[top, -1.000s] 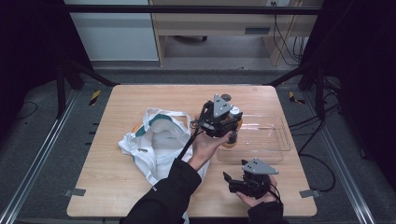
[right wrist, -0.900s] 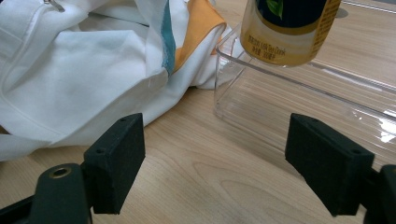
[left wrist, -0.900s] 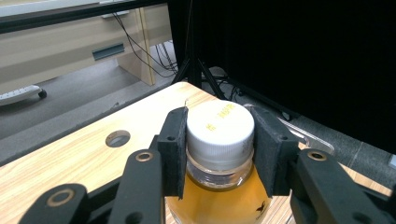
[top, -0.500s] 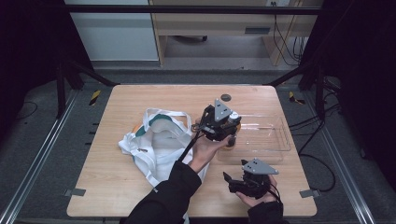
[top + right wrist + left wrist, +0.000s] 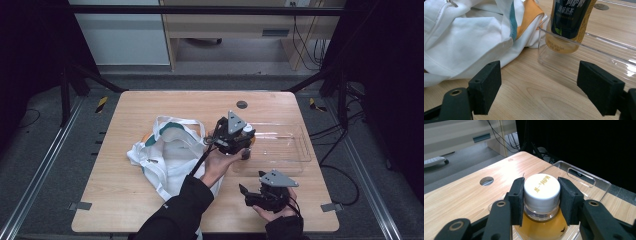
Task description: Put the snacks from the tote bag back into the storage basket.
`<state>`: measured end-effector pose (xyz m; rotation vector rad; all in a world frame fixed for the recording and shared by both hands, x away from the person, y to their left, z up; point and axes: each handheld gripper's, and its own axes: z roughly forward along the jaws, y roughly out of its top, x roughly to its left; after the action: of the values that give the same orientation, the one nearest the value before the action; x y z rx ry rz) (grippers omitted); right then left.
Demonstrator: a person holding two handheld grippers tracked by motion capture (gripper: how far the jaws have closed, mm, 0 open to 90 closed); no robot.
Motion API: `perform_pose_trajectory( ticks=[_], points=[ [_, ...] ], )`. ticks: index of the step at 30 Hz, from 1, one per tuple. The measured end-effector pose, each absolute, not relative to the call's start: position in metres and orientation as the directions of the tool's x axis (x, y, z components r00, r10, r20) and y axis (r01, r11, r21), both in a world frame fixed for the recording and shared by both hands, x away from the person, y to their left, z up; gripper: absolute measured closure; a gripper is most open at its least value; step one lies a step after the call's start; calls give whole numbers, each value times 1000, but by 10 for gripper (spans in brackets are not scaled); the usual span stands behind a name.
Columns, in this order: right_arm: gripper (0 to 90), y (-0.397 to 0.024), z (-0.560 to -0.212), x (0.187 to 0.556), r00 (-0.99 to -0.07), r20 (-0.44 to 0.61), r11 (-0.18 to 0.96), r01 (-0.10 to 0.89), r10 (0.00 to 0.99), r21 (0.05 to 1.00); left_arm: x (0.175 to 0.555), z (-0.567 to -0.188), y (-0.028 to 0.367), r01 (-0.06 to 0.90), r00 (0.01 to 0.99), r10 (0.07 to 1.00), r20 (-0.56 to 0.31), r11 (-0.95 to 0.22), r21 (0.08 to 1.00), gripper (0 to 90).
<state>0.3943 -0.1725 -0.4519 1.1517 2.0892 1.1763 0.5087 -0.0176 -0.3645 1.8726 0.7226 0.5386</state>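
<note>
table: light wood, with a round hole near the far edge; bare board lies along the near left and far sides.
cloth bag: white with teal and orange trim, crumpled left of centre. the right gripper view shows its folds lying against the tray's near corner, which the high view does not make clear.
clear tray: on the right half of the table, its right end close to the table's right edge. the left gripper view shows a cut-out handle in its far rim.
left gripper: over the tray's left end; jaws closed on the bottle's white cap, one pad on each side, seen plainly in the left gripper view.
right gripper: held low near the table's front edge, well apart from the tray; jaws wide open with nothing between them, bare wood ahead.
bottle: upright, amber liquid, dark label; in the right gripper view its base sits inside the tray's left end, whether touching the floor i cannot tell.
cap: white with gold lettering.
</note>
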Motion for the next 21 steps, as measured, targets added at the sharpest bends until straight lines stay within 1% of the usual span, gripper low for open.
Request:
perform_pose_trajectory(
  ticks=[21],
  points=[
    [202, -172, -452, 394, -532, 1, 275, 439, 847, 855, 507, -388, -22, 259, 726, 686, 55, -346, 902, 588]
  ],
)
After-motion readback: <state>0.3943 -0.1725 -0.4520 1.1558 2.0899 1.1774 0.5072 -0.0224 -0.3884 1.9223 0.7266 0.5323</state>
